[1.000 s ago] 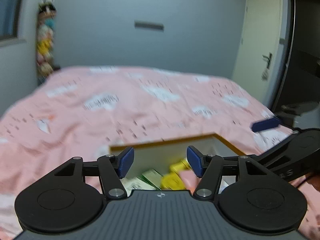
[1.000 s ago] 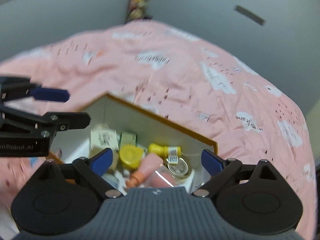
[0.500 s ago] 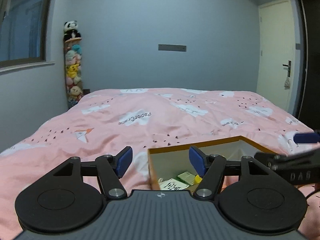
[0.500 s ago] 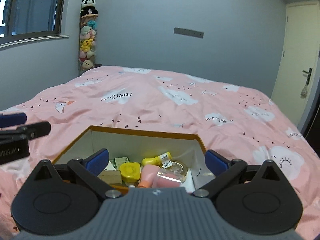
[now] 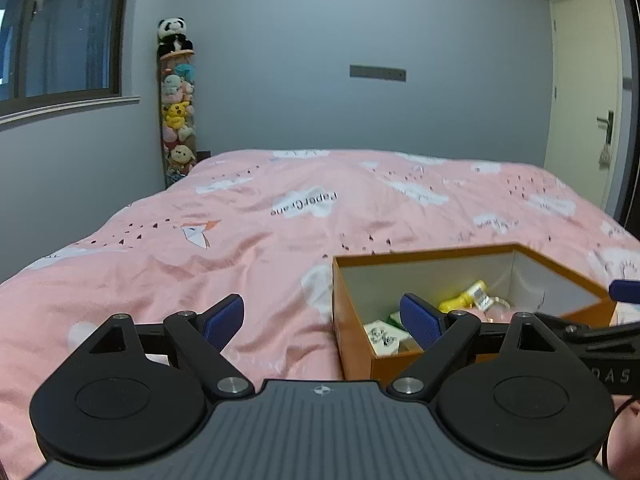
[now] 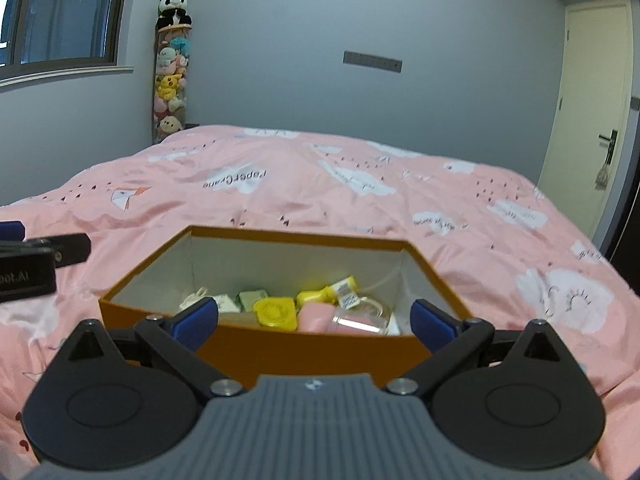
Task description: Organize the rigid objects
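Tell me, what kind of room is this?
Most likely a bedroom. A big bed with a pink cloud-print duvet fills it, a tall stack of plush toys stands in the corner, and there is a door.

Box (image 6: 280,340): matt orange card outside, pale paper lining in. Bed cover (image 6: 360,208): soft pink cloth, creased, matt. Tongs (image 6: 314,320): matt black plastic w/ ribbed grey top, blue rubbery pads (image 6: 196,320), shiny metal pins. Yellow case (image 6: 276,312): smooth plastic.
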Action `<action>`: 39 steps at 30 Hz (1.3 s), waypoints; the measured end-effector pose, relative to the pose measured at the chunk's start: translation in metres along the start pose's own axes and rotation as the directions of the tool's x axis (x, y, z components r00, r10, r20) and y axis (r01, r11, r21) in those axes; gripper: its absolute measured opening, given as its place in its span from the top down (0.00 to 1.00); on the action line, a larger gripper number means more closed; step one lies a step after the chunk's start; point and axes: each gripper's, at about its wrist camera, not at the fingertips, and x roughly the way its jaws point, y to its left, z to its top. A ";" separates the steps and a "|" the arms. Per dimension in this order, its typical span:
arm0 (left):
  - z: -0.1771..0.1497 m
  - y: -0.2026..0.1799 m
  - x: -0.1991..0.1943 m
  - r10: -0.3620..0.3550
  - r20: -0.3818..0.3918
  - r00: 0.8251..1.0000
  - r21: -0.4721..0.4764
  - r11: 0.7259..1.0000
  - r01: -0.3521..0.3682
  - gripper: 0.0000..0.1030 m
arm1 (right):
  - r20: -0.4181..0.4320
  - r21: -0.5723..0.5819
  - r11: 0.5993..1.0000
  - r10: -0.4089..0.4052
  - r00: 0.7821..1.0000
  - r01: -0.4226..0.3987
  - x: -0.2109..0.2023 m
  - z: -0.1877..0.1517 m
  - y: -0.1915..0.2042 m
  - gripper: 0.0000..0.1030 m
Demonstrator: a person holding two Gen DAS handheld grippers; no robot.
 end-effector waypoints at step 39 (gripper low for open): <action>-0.011 -0.004 0.014 -0.006 -0.098 0.995 0.003 1.000 0.007 0.00 | -0.017 -0.005 1.000 0.017 1.000 -0.017 0.002 -0.008 0.003 0.03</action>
